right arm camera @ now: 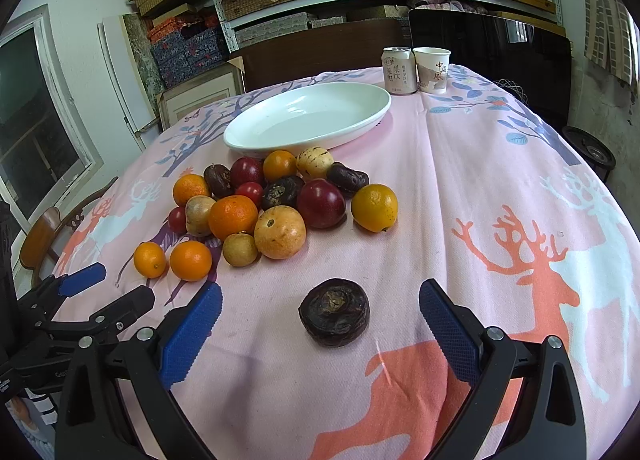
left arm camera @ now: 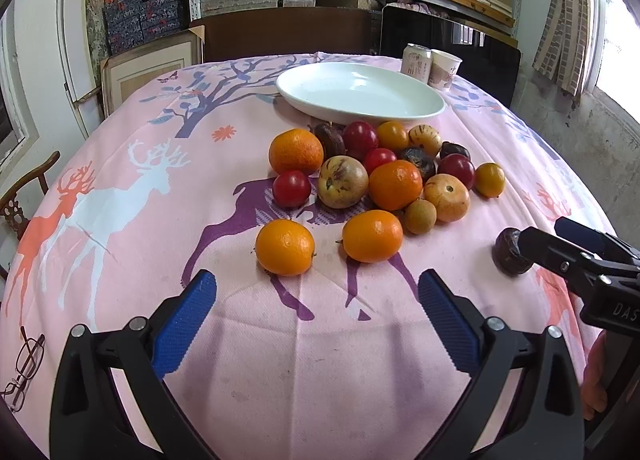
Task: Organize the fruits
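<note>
Shelves of stacked boxes stand behind the table [right arm camera: 500,180], which wears a pink cloth printed with deer; a white dish [right arm camera: 308,118] sits toward its far side, bare inside, with a can [right arm camera: 398,70] and a paper cup [right arm camera: 432,69] just beyond the dish. Nearer than the dish lies the pile of fruit [right arm camera: 276,200] — oranges, red plums, pale and dark pieces, touching one another. One dark fruit [right arm camera: 334,312] sits apart, well nearer than the dish; the right tongs [right arm camera: 320,324] are spread wide with it between the blue pads, not touching. The left tongs [left arm camera: 318,324] gape too, holding nothing — two oranges [left arm camera: 285,246] just ahead.
</note>
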